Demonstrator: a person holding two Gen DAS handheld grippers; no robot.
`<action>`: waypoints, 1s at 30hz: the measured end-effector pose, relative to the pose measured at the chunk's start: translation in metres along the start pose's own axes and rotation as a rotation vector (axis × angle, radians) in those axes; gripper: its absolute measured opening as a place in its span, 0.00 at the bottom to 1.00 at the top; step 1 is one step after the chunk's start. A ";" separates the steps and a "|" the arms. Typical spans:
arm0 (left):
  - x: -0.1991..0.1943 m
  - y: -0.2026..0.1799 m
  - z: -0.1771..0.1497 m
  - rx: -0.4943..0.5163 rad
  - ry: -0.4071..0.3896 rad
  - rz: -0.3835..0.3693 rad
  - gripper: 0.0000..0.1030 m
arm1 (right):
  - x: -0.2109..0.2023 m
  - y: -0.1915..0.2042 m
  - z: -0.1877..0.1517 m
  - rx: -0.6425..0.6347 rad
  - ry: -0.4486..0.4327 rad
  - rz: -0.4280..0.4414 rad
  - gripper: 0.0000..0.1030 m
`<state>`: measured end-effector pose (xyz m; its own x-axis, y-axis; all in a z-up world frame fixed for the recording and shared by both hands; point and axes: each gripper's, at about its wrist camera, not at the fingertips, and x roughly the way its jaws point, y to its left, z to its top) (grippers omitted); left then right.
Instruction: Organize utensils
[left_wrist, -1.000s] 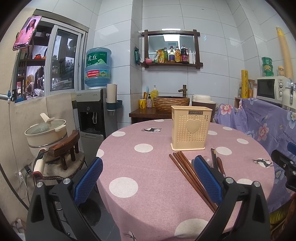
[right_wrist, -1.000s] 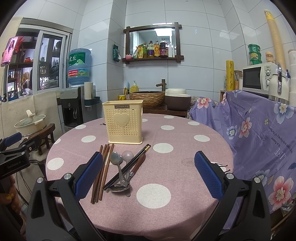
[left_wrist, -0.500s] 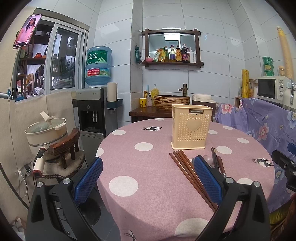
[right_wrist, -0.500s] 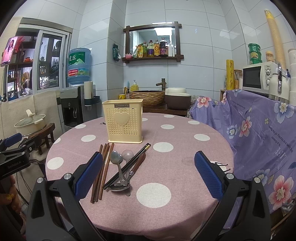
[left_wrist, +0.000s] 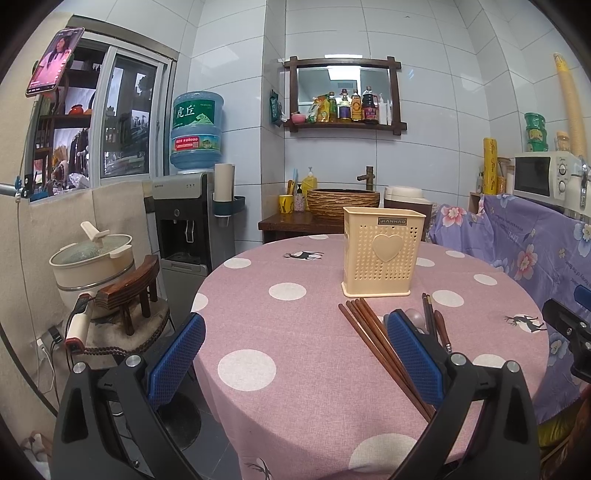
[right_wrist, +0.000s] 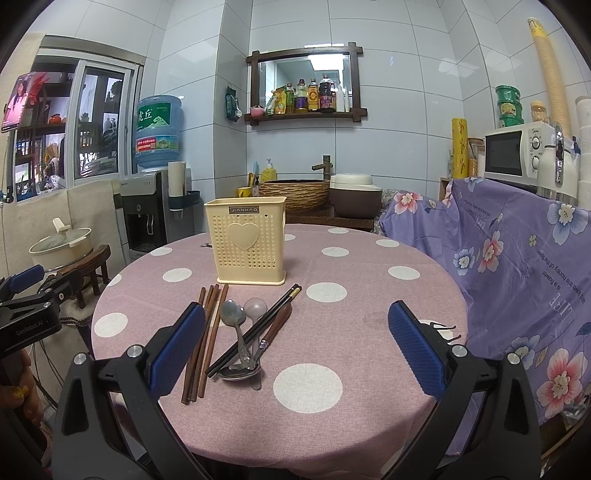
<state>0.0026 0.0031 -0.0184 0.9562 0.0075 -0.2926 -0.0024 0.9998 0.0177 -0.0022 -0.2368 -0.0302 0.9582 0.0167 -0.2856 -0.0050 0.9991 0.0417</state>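
- On the round table (right_wrist: 369, 398) with its pink, white-dotted cloth, a cream perforated utensil holder (right_wrist: 251, 243) stands upright, a heart on its front.
- Just in front of the holder lie the loose utensils: brown wooden chopsticks (right_wrist: 207, 332) side by side at the left, a metal spoon (right_wrist: 234, 321) and a pale spoon (right_wrist: 255, 307) in the middle, and black chopsticks (right_wrist: 258, 332) slanting across a brown-handled utensil (right_wrist: 275, 328).
- Another metal spoon bowl (right_wrist: 238, 373) lies under the near ends of this pile.
- Left gripper (left_wrist: 291, 354): jaws wide open, holding nothing, above the table's near-left edge; the brown chopsticks (left_wrist: 376, 339) run past its right finger.
- Right gripper (right_wrist: 295, 350): jaws wide open and empty, above the table's near side, with the utensil pile between its fingers nearer the left one.
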 end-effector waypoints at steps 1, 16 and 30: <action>0.000 0.000 0.000 -0.001 0.001 0.000 0.95 | 0.001 0.001 -0.001 0.000 0.001 0.000 0.95; 0.001 0.002 -0.002 -0.008 0.013 0.002 0.95 | 0.002 0.001 -0.006 0.010 0.014 -0.005 0.95; 0.046 0.009 -0.015 -0.043 0.224 -0.044 0.95 | 0.049 -0.016 -0.016 0.017 0.209 -0.047 0.95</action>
<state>0.0423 0.0122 -0.0457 0.8669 -0.0372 -0.4970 0.0204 0.9990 -0.0392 0.0401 -0.2514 -0.0603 0.8769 -0.0208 -0.4802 0.0453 0.9982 0.0395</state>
